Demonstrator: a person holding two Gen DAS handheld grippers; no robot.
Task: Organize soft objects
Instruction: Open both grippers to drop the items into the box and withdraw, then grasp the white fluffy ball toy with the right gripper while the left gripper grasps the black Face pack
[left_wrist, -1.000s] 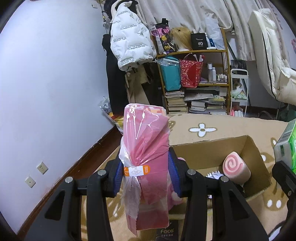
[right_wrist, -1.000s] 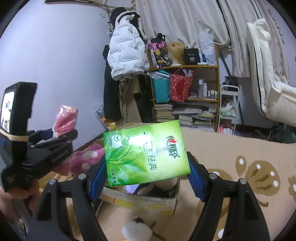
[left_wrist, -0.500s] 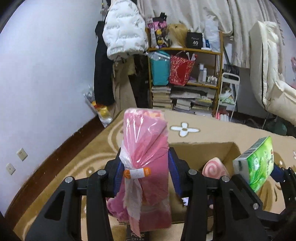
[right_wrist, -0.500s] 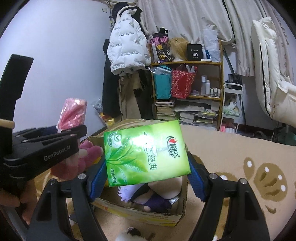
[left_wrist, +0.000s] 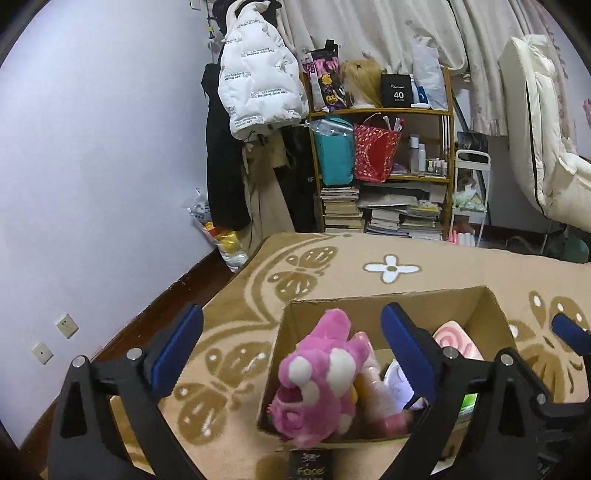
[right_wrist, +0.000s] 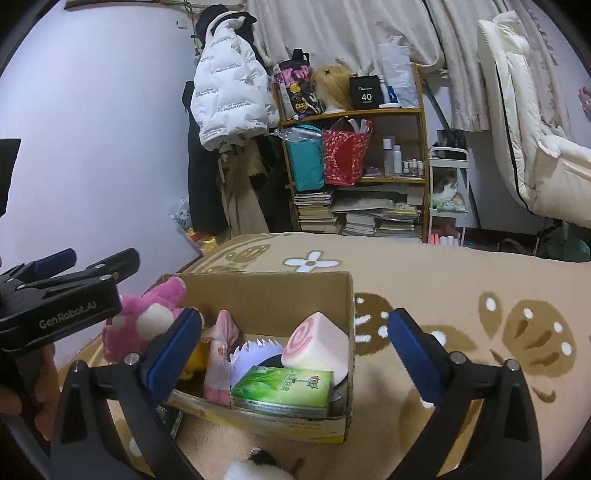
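Observation:
A cardboard box (left_wrist: 469, 299) (right_wrist: 269, 291) stands on the beige rug. In it lie a pink plush toy (left_wrist: 317, 380) (right_wrist: 144, 325), the pink wrapped pack (right_wrist: 219, 365) (left_wrist: 376, 402), a green tissue pack (right_wrist: 284, 386), a pink-swirl cake cushion (right_wrist: 314, 343) (left_wrist: 456, 341) and a white jagged item (right_wrist: 251, 354). My left gripper (left_wrist: 291, 350) is open and empty above the box's left part. My right gripper (right_wrist: 295, 354) is open and empty above the box. The left gripper's body also shows in the right wrist view (right_wrist: 66, 299).
The patterned rug (right_wrist: 461, 302) spreads around the box. A cluttered shelf (left_wrist: 384, 166) with books, bags and bottles stands at the back. A white jacket (left_wrist: 258, 70) hangs beside it. A white fluffy thing (right_wrist: 255, 469) lies before the box. A dark "Face" packet (left_wrist: 310, 467) lies at its near edge.
Both grippers have opened. The pink wrapped pack left my left gripper and the green tissue pack left my right gripper; both now lie in the box.

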